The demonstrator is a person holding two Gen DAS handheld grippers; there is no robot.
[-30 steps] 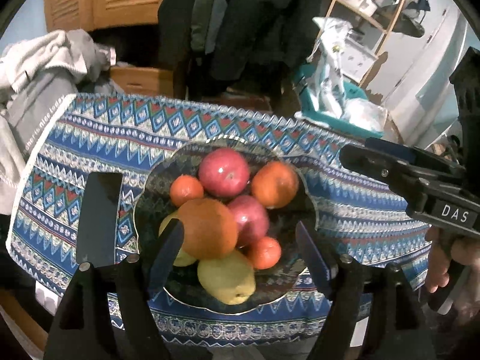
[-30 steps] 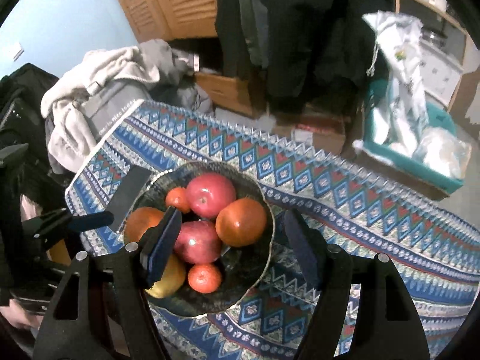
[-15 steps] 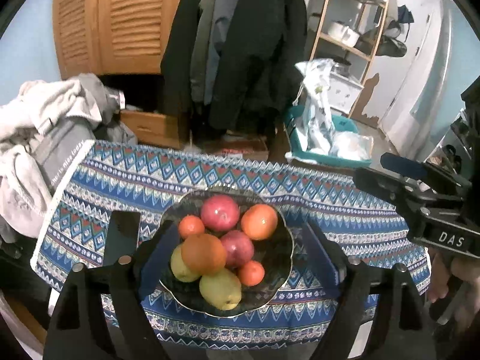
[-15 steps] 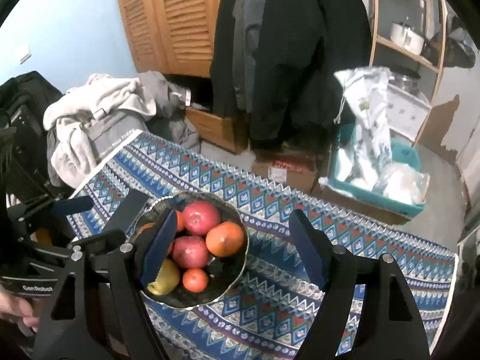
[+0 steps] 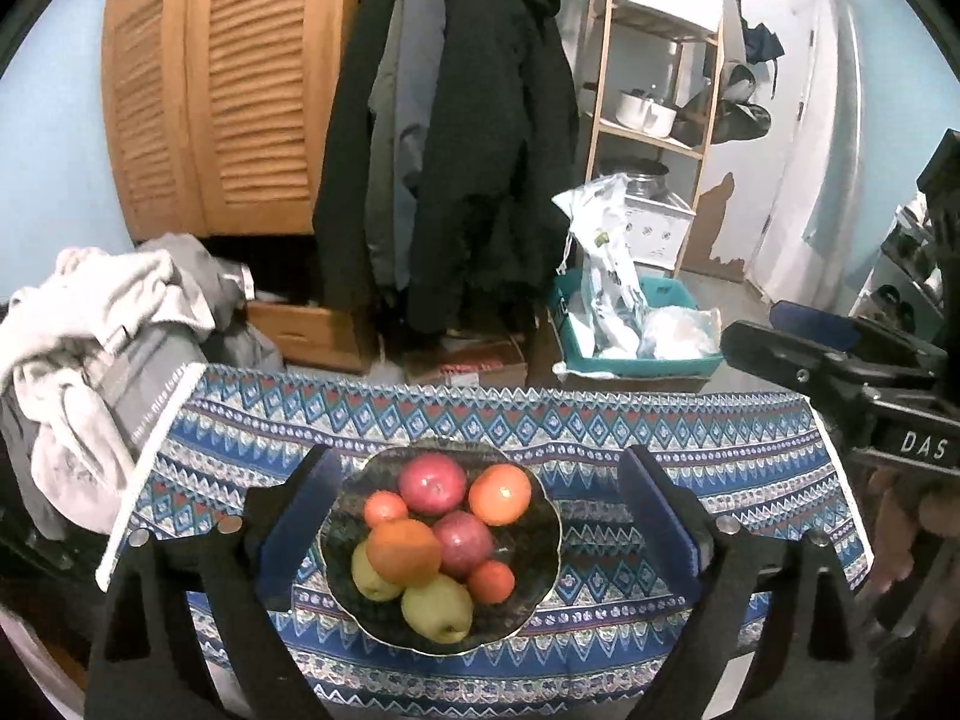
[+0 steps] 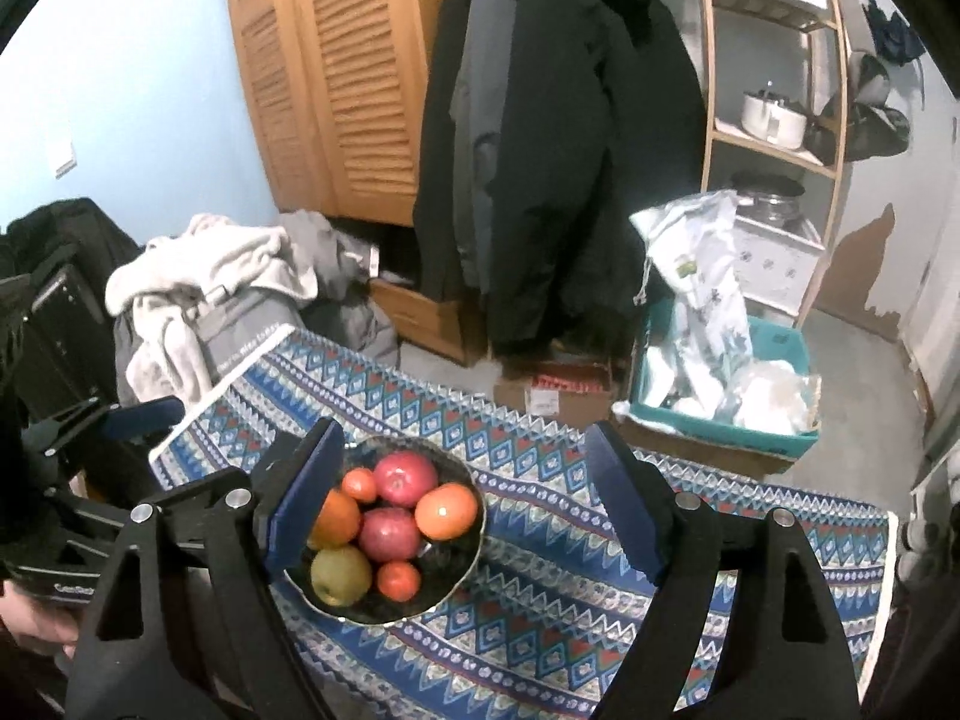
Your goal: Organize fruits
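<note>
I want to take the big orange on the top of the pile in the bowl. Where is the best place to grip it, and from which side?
Grip the big orange across its widest middle, coming from above. It rests on the other fruit, so its upper half is free, while the yellow-green fruit and a red apple crowd its lower sides. The left gripper looks wide enough.

The bowl (image 5: 543,564) of fruit fills the table's (image 5: 720,456) near middle; cloth toward its right edge and far edge lies bare.
</note>
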